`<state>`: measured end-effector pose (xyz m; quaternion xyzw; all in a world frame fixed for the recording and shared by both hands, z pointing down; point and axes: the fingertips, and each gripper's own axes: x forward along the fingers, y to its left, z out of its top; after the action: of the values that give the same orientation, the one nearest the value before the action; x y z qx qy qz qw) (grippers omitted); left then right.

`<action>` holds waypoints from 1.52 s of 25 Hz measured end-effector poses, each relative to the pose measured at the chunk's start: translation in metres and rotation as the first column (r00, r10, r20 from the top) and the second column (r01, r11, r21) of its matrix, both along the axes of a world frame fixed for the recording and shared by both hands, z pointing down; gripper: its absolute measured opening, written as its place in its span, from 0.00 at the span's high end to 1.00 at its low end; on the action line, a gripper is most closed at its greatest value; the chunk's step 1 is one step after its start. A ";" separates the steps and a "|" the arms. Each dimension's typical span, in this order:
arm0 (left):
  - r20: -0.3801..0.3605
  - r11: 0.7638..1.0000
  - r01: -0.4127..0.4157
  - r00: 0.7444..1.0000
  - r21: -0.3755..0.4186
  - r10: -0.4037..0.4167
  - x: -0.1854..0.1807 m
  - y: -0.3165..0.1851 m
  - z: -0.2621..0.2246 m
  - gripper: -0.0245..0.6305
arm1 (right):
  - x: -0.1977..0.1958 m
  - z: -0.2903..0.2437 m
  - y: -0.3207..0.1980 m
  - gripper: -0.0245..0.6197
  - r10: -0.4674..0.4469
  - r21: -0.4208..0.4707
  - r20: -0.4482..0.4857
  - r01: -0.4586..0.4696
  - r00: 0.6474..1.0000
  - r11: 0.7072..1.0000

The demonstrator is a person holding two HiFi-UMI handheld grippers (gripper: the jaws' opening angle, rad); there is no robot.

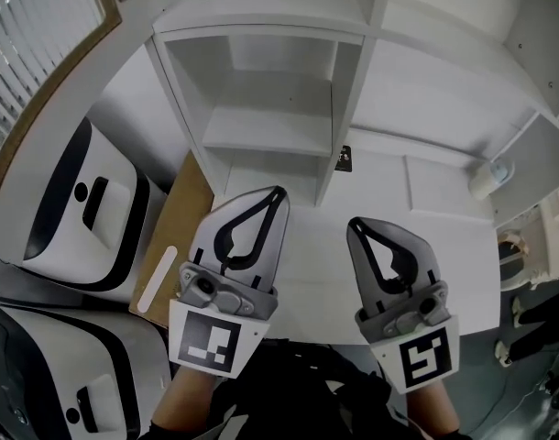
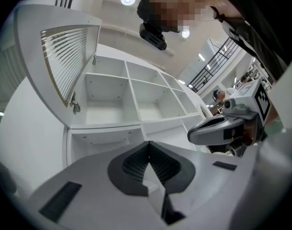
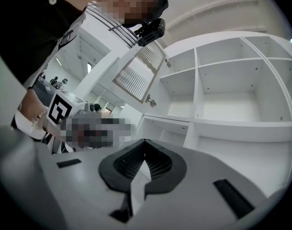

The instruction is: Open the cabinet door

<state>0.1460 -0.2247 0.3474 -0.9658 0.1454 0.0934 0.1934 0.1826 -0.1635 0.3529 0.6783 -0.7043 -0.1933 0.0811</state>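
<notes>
A white cabinet of open shelf compartments stands ahead. Its louvered door with a wood-coloured frame is swung wide to the left and also shows in the left gripper view and the right gripper view. My left gripper is shut with nothing in it, its tips meeting short of the lower shelf. My right gripper is beside it, also shut and empty. Neither gripper touches the cabinet or the door.
Two white machines with black trim sit low at the left beside a brown board bearing a white strip. A small black tag hangs on the cabinet divider. A pale cup-like object sits at the right.
</notes>
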 end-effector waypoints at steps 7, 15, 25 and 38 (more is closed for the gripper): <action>0.028 0.997 -0.044 0.999 -0.056 0.045 0.011 0.004 0.015 0.96 | 0.013 0.007 0.008 0.96 0.056 -0.022 0.005 -0.056 0.998 0.998; 0.025 0.997 -0.074 0.997 -0.007 0.074 0.017 0.018 0.014 0.96 | 0.017 0.010 0.013 0.96 0.085 -0.030 0.003 -0.085 0.996 0.996; 0.025 0.996 -0.087 0.996 0.006 0.086 0.012 0.028 0.011 0.96 | 0.007 0.008 0.014 0.96 0.071 -0.025 -0.003 -0.071 0.998 0.997; 0.018 0.996 -0.082 0.996 0.016 0.082 -0.003 0.033 0.007 0.96 | -0.007 0.005 0.016 0.96 0.053 -0.022 -0.020 -0.054 0.998 0.998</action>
<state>0.1433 -0.1919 0.3540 -0.9700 0.1031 0.0941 0.1989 0.1752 -0.1475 0.3583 0.6941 -0.6872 -0.1896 0.1005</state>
